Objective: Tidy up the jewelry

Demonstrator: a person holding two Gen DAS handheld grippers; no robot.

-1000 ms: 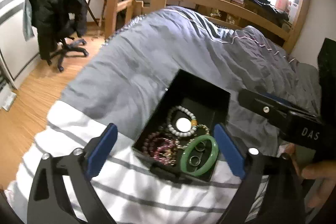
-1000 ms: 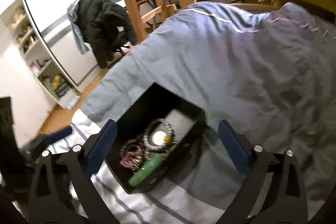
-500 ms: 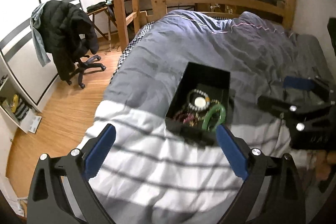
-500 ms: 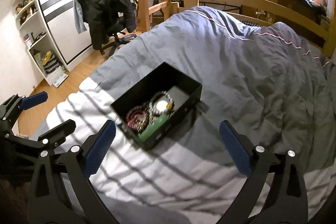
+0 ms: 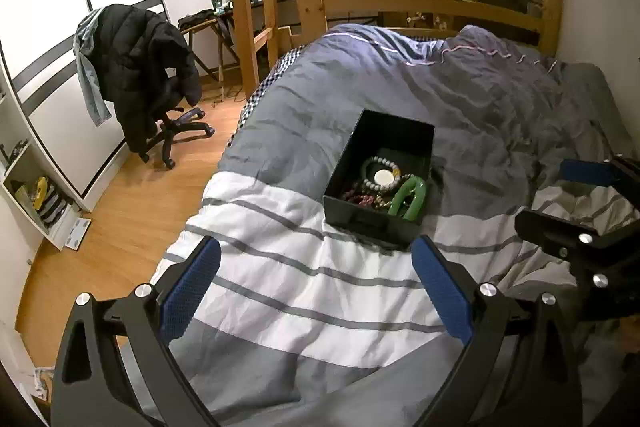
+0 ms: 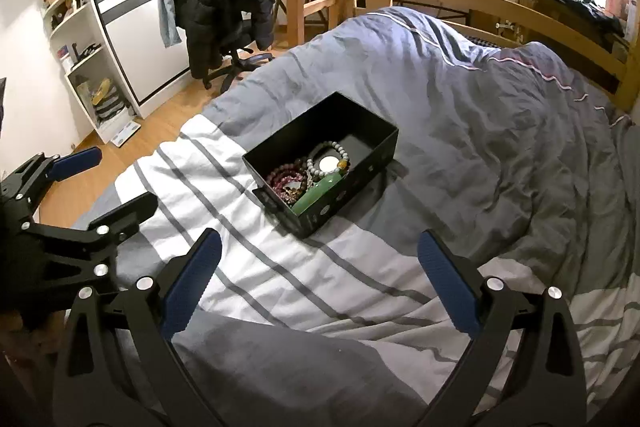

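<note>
Jewelry box [image 5: 380, 223] on the bed now lies farther from both wide-spread, empty grippers, left gripper [image 5: 316, 291] and right gripper [image 6: 320, 283].

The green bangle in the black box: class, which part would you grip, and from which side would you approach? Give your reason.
Probably grip the raised upper arc of the green bangle, coming from above. It stands tilted on edge against the wall of the black box, with beaded bracelets crowding its other side, so only the top is free. One finger would go inside the ring, one outside.
</note>
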